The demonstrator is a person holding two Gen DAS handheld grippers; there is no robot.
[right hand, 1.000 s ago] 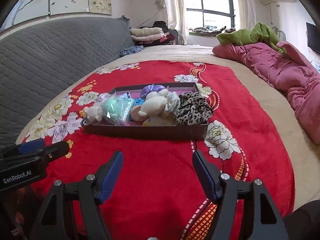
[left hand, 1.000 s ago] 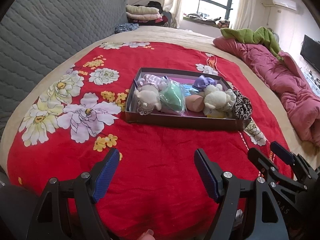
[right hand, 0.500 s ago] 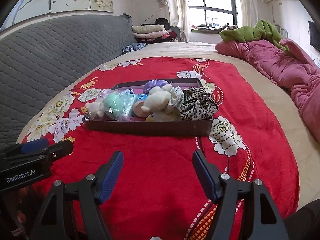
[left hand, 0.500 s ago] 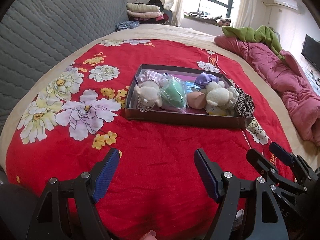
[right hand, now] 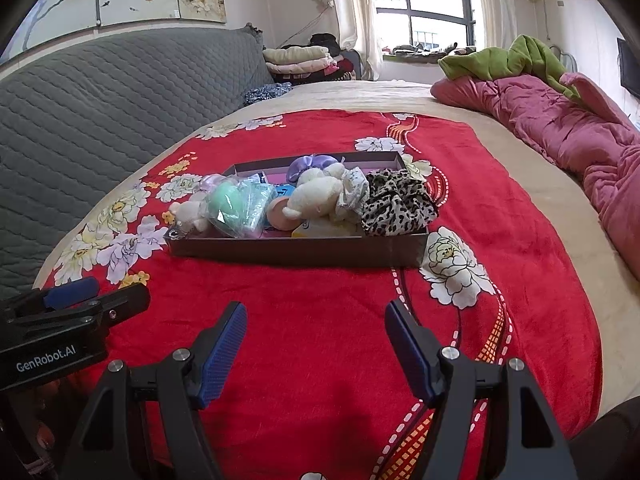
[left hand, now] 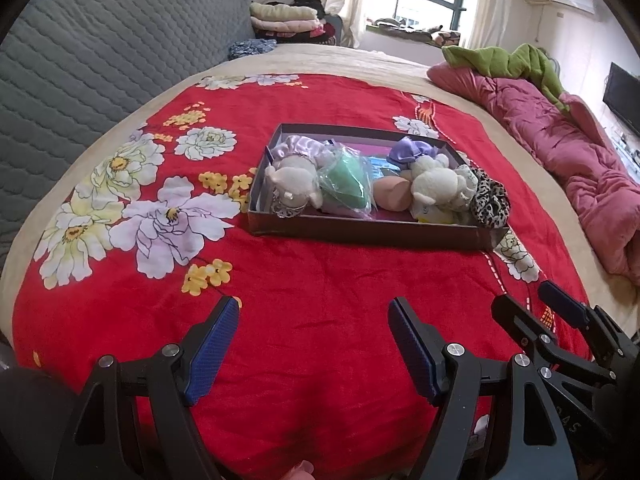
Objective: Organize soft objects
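Observation:
A shallow dark box (left hand: 360,232) (right hand: 296,250) lies mid-bed on the red flowered blanket. It holds a white plush toy (left hand: 294,182), a green sponge in a clear bag (left hand: 346,184) (right hand: 234,206), a peach sponge (left hand: 392,196), a cream plush toy (left hand: 434,184) (right hand: 316,194), lilac satin scrunchies (left hand: 410,148) and a leopard scrunchie (left hand: 490,200) (right hand: 396,204) at the right end. My left gripper (left hand: 313,312) hovers open over bare blanket, well short of the box. My right gripper (right hand: 316,312) is open too, beside it, equally far back. Nothing sits between either pair of fingers.
A grey quilted headboard (right hand: 100,112) runs along the left. A pink duvet (left hand: 568,152) with a green garment (right hand: 516,60) lies on the right side of the bed. Folded bedding (right hand: 298,60) is stacked near the window. Red blanket (left hand: 312,268) stretches between grippers and box.

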